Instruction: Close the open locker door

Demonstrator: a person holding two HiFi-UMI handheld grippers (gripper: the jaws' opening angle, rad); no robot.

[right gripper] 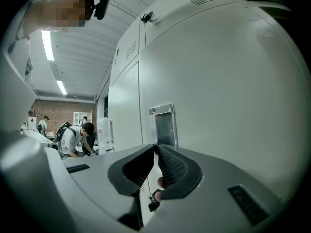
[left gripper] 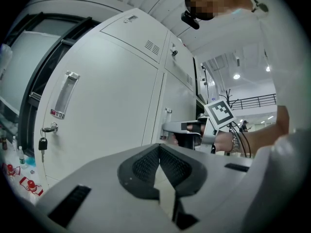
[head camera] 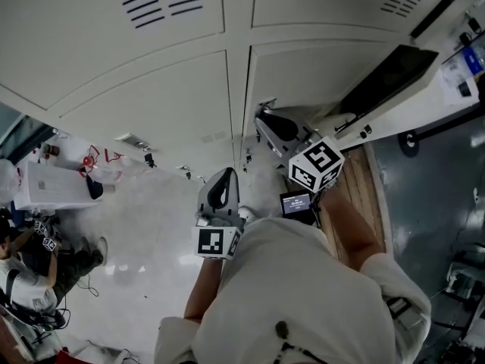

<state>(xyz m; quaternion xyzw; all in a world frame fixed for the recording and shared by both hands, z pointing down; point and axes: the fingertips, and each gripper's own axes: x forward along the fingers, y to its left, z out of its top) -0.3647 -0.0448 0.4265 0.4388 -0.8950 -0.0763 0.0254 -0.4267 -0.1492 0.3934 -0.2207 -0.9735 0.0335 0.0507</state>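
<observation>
Shows right gripper (right gripper: 155, 147) jaws narrowed on recessed handle (right gripper: 164, 126) of locker door (right gripper: 233, 106), contact point itself hidden; left gripper (left gripper: 159, 147) jaws together, empty.

Two tongs, left tongs (left gripper: 159, 148) and right tongs (right gripper: 155, 148), two marker cubes (head camera: 218, 243) (head camera: 317, 163), one open locker door (head camera: 426, 101), one hanging key (left gripper: 43, 143).

Indus. workshop hall: metal lockers (head camera: 151, 89), brick wall (right gripper: 53, 111), ceiling strip lights (right gripper: 48, 45).
</observation>
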